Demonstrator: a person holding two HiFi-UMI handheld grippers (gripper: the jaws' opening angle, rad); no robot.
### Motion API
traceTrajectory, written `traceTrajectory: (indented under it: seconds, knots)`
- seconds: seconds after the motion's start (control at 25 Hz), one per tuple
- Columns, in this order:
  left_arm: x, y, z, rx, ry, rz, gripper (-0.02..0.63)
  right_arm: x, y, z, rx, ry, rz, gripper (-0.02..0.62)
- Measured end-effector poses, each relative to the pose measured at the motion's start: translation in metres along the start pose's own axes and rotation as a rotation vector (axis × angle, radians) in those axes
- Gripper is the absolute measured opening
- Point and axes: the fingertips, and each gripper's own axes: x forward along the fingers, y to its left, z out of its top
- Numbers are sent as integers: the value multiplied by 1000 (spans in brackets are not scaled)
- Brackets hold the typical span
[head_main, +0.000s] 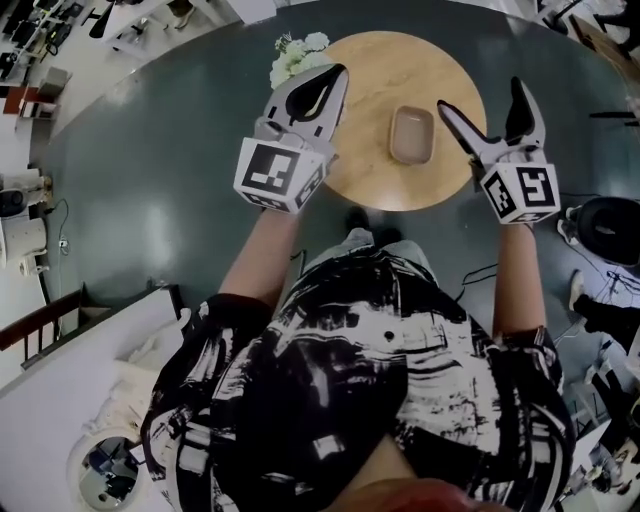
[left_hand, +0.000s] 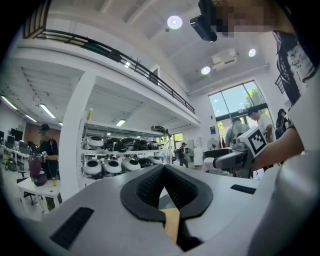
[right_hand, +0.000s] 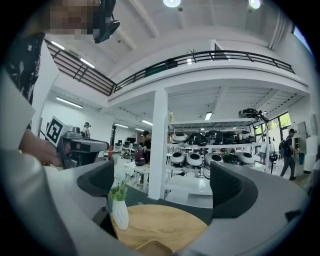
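Round wooden worktop (head_main: 375, 172) bearing a small dish (head_main: 412, 135) right of centre, between both claws and nearer the right one. Flower vase (head_main: 297, 55) at the far left rim, partly covered by the left claw (head_main: 337, 71). Dish cut off by the bottom edge of the right gripper view. Left claw pressed together on nothing, above the left rim. Right claw (head_main: 480, 95) spread wide, holding nothing, at the right rim. Dark floor (head_main: 150, 200) all round the worktop.
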Motion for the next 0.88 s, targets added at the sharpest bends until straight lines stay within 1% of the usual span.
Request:
traceTrajectory:
  seconds: [0.16, 0.48, 0.64, 0.88]
  knots:
    - [12, 0, 3, -4, -2, 6, 0, 7, -14, -5, 8, 17, 11, 571]
    - [34, 0, 0, -4, 10, 52, 0, 28, -36, -30, 21, 66, 76, 571]
    - [39, -2, -3, -7, 18, 61, 0, 39, -41, -47, 29, 93, 105, 571]
    - [39, -4, -10, -26, 33, 77, 0, 56, -36, -90, 0, 207, 200, 569]
